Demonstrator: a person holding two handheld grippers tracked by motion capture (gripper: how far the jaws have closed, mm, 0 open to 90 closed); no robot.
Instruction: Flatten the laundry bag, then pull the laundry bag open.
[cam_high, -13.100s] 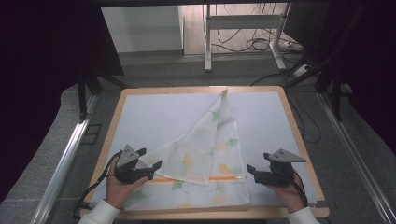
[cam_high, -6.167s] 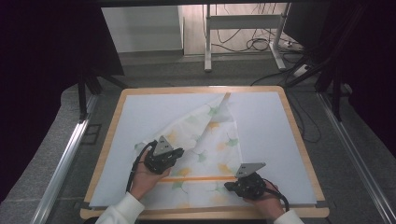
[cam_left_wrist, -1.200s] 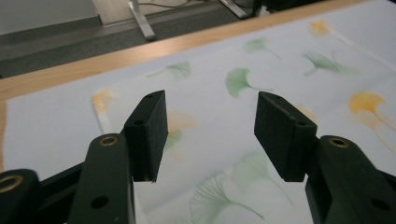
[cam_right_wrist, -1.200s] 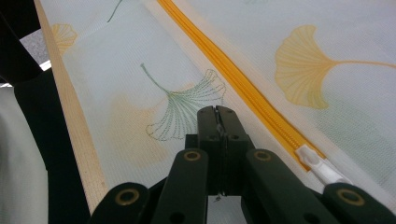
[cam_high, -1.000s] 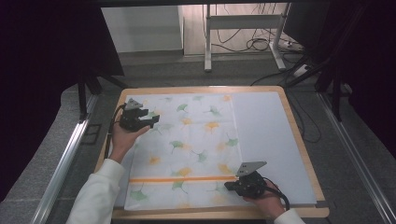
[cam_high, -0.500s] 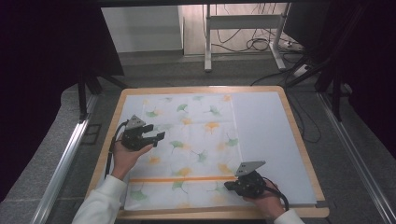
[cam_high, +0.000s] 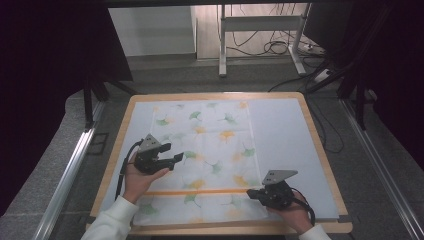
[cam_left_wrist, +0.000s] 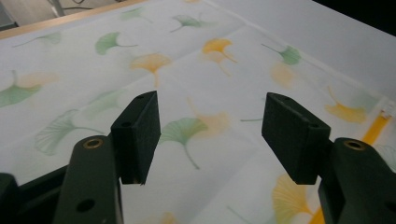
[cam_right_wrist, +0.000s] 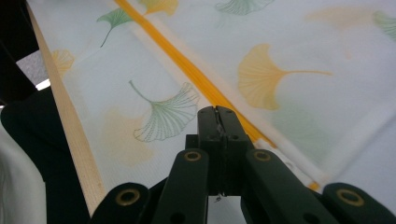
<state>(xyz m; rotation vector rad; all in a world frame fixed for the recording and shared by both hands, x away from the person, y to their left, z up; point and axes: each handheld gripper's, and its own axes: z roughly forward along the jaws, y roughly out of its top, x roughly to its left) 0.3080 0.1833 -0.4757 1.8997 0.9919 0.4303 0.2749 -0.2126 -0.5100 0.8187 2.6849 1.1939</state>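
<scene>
A white cloth (cam_high: 210, 150) printed with green and yellow ginkgo leaves and one orange stripe (cam_high: 200, 191) lies spread flat on the table's white mat (cam_high: 285, 135). My left gripper (cam_high: 179, 159) hovers over the cloth's left part, pointing right, jaws open with nothing between them. In the left gripper view the left gripper (cam_left_wrist: 210, 135) has only the leaf print (cam_left_wrist: 184, 130) showing through its gap. My right gripper (cam_high: 250, 194) is shut, low over the cloth's near right part. In the right gripper view its tips (cam_right_wrist: 217, 114) sit at the orange stripe (cam_right_wrist: 187, 65); no fabric is seen between them.
The table has a wooden rim (cam_high: 215, 95). A bare strip of white mat runs along the cloth's right side. Metal rails (cam_high: 70, 170) flank the table, and cables (cam_high: 280, 47) lie on the floor beyond it.
The left hand has drawn back from the cloth's far left corner toward the near side and inward. The cloth stays spread flat, and the right gripper has not moved.
</scene>
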